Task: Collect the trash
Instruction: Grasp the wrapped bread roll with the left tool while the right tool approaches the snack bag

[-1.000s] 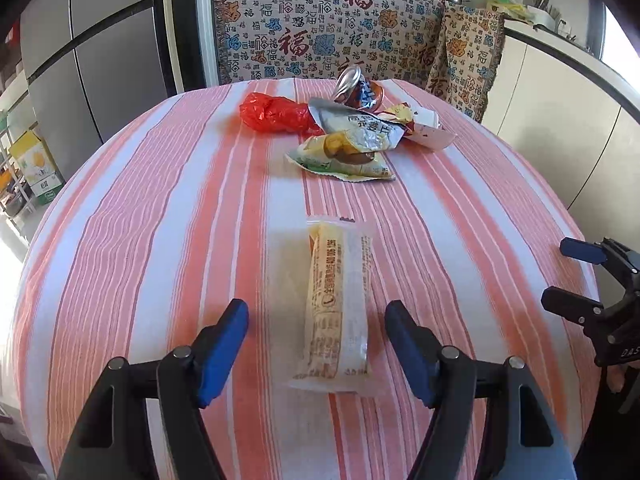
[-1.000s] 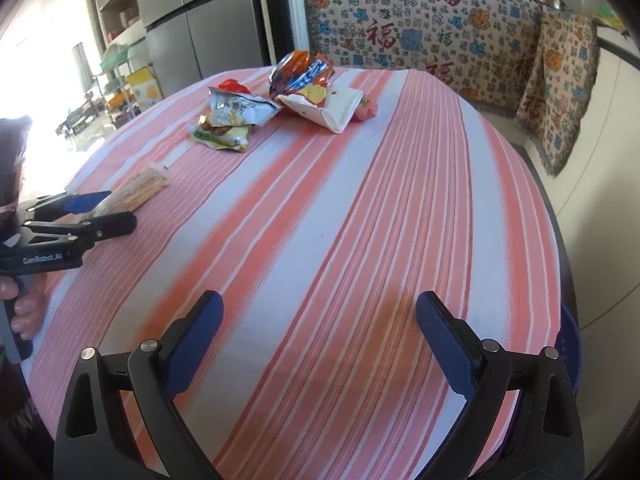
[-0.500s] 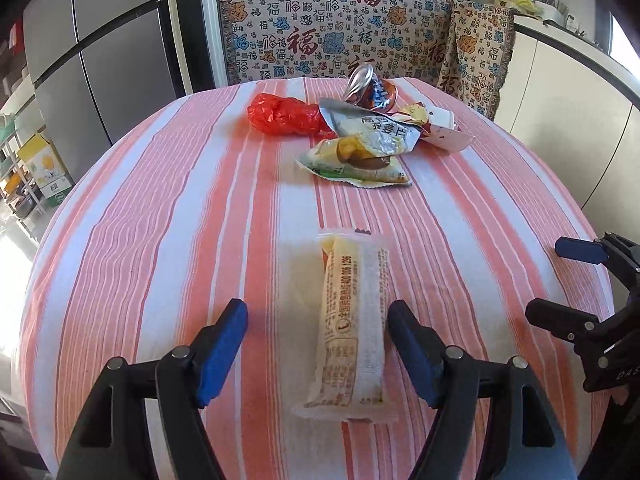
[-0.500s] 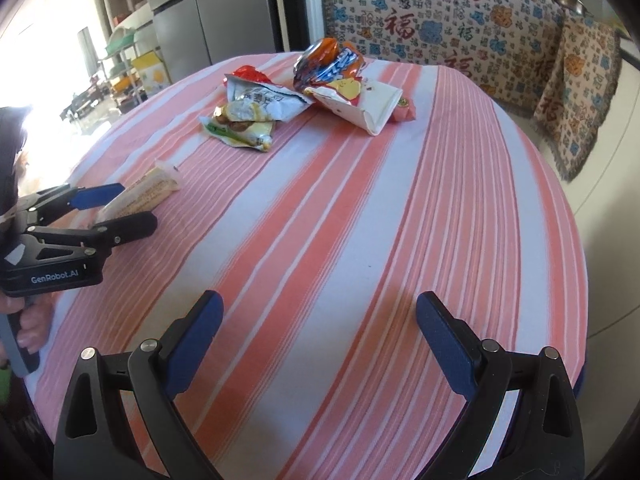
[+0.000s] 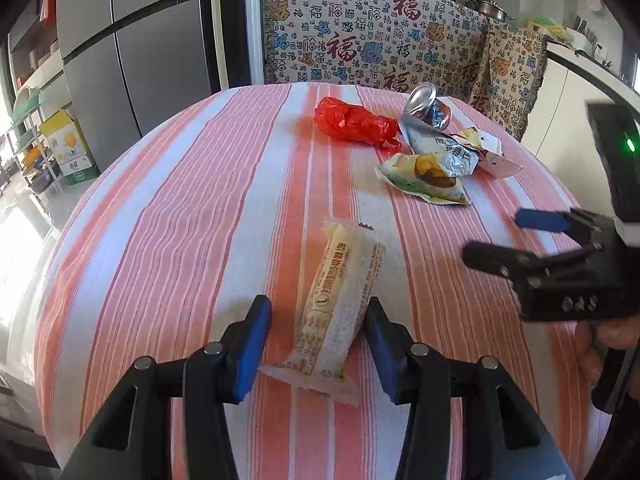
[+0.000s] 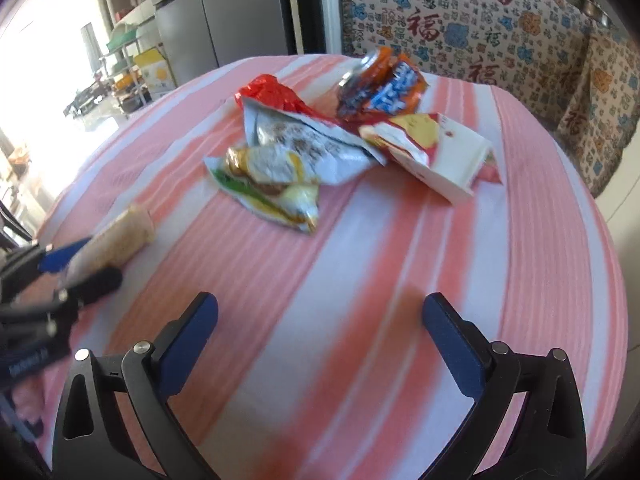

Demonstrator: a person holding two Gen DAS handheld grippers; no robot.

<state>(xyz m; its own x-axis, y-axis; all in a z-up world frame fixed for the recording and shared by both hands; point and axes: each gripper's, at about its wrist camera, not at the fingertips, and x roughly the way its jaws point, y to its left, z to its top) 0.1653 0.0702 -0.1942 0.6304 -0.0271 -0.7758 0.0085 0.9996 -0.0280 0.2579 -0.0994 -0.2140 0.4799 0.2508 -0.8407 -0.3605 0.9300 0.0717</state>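
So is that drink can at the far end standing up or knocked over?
Knocked over. The drink can lies on its side on the striped tablecloth, its silver end facing sideways behind the wrappers.

My left tongs are closing around the long yellow wrapper on the striped tabletop; the right pad seems to touch it, the left stands clear. Beyond lie a red bag and crumpled packets.

Long yellow snack wrapper flat, lower centre; red bag, crushed can, foil wrappers clustered upper right.
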